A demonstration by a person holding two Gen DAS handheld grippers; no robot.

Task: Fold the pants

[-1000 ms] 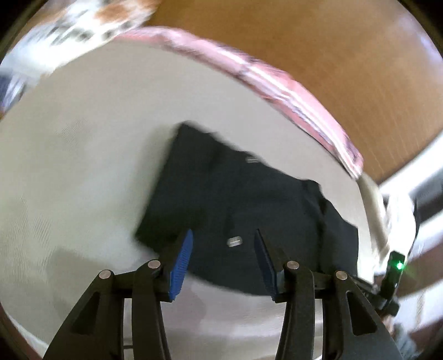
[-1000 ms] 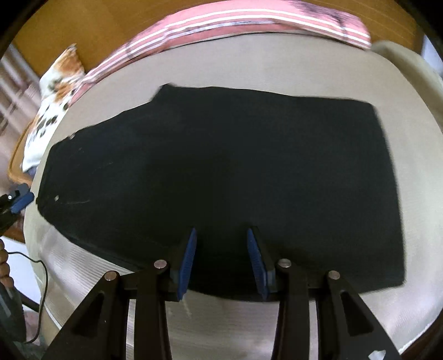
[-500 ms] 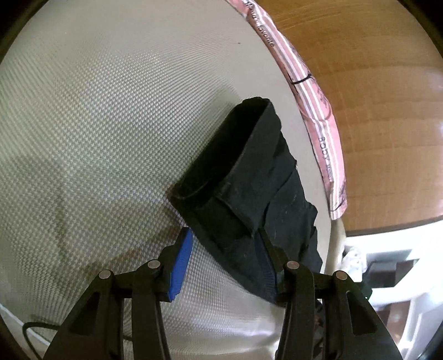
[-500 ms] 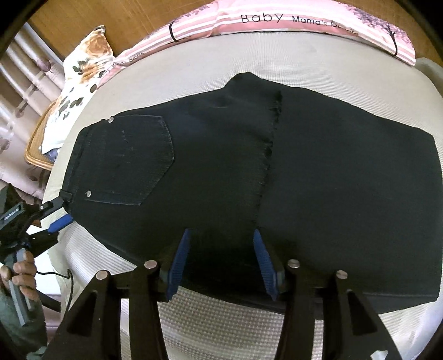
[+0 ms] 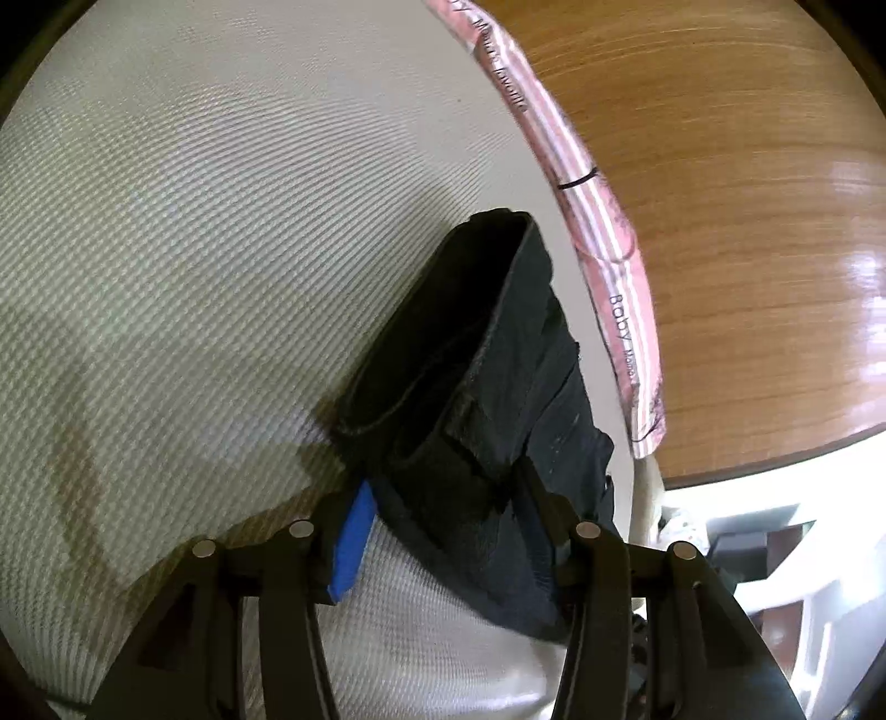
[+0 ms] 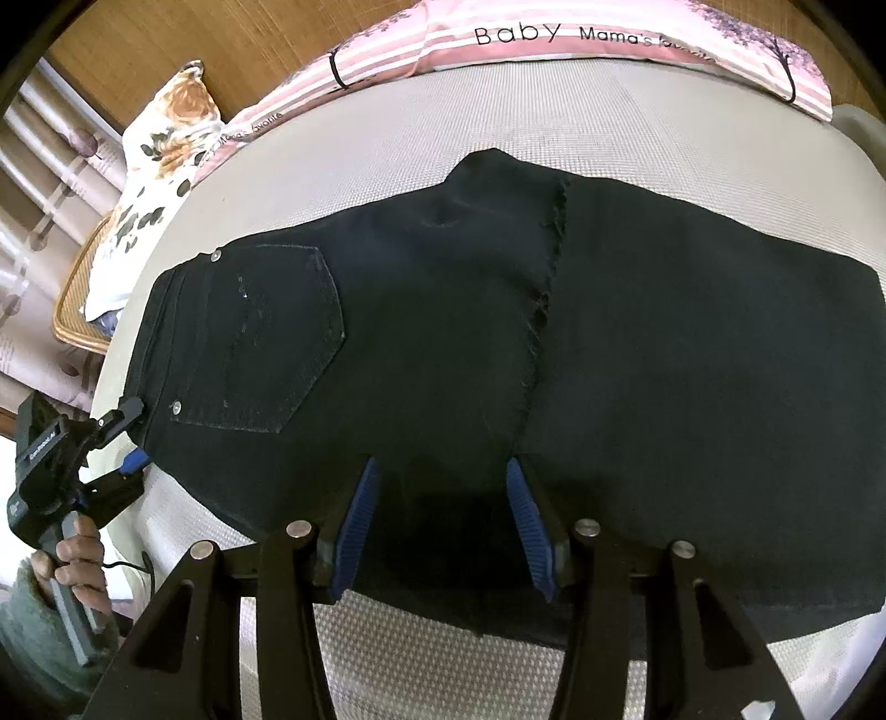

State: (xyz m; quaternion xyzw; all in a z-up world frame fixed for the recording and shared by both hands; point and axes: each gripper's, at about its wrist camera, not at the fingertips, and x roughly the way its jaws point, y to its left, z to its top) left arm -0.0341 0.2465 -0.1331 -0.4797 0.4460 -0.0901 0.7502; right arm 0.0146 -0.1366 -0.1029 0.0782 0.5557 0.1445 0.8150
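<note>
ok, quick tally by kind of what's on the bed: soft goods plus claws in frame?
Black pants: 1
Pink striped "Baby" pillow: 1
Floral pillow: 1
Claws: 2, left claw open at the waistband end, right claw open over the near edge
Total: 5

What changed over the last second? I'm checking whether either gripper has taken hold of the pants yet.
The left gripper moved in to the waistband of the black pants, which now sits between its open jaws. The right gripper dropped closer over the near edge, still open. The pants stayed flat.
</note>
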